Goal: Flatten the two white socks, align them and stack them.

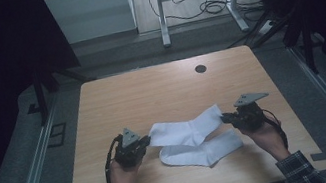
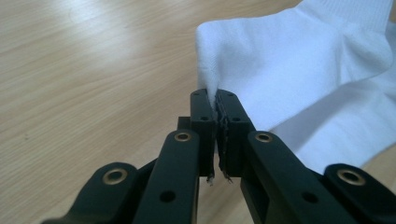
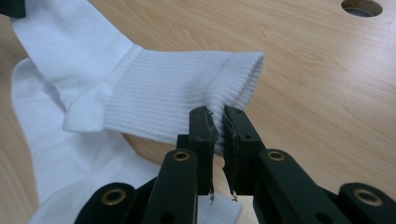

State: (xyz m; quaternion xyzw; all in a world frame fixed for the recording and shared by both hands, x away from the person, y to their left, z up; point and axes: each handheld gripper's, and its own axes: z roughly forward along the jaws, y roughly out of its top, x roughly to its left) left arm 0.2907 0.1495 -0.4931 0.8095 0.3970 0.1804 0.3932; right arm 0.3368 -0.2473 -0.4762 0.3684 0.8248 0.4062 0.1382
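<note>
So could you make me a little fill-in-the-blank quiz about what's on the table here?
1. Both socks are ____ in colour.
2. The left gripper pinches the upper sock at its ____ end.
3. The right gripper pinches that sock's ribbed ____.
4. The table is made of ____.

Missing words: white; toe; cuff; wood

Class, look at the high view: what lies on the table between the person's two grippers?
The upper white sock spans from left gripper to right gripper, each pinching one end; the lower white sock lies just nearer the person.
</note>
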